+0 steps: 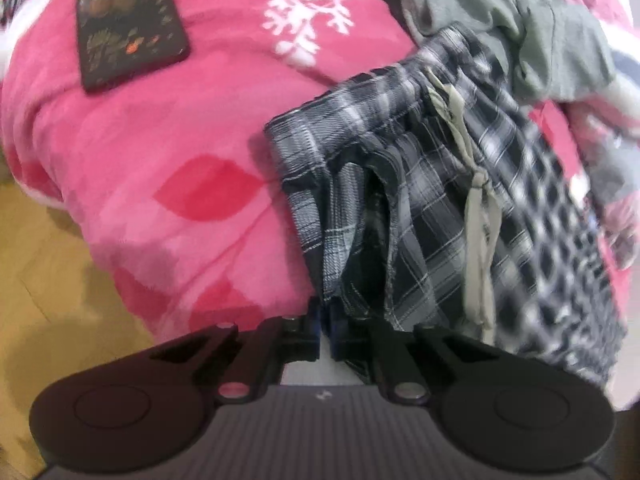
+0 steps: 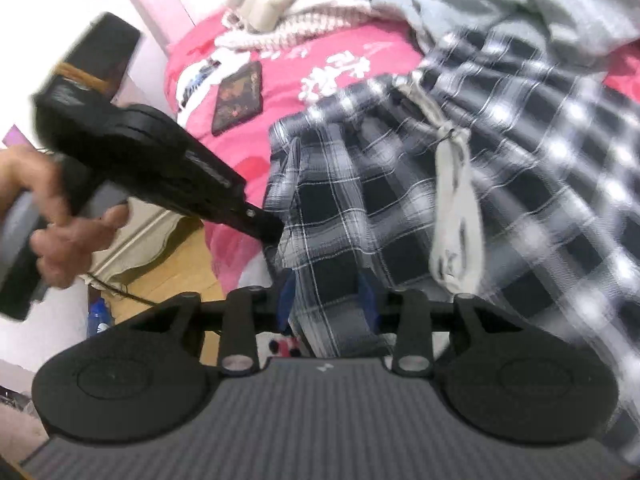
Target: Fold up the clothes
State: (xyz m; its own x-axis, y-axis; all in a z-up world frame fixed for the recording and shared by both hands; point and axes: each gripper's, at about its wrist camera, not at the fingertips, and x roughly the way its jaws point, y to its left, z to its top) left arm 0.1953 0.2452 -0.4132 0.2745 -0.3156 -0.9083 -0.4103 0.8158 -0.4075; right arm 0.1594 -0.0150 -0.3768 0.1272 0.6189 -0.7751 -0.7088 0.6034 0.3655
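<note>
Your left gripper (image 1: 325,330) is pinched tight on the near edge of the plaid shorts (image 1: 420,216), anchoring that side for a fold. Your right gripper (image 2: 328,304) stands partly parted with plaid cloth between its pads — whether they press on it I cannot tell. The shorts lie on the pink blanket (image 1: 160,160) at the bed's near edge, drawstring (image 1: 478,216) trailing across the front. A grey garment (image 1: 520,20) crowds the far side, touching the waistband — a dark phone (image 1: 128,20) lies well apart.
</note>
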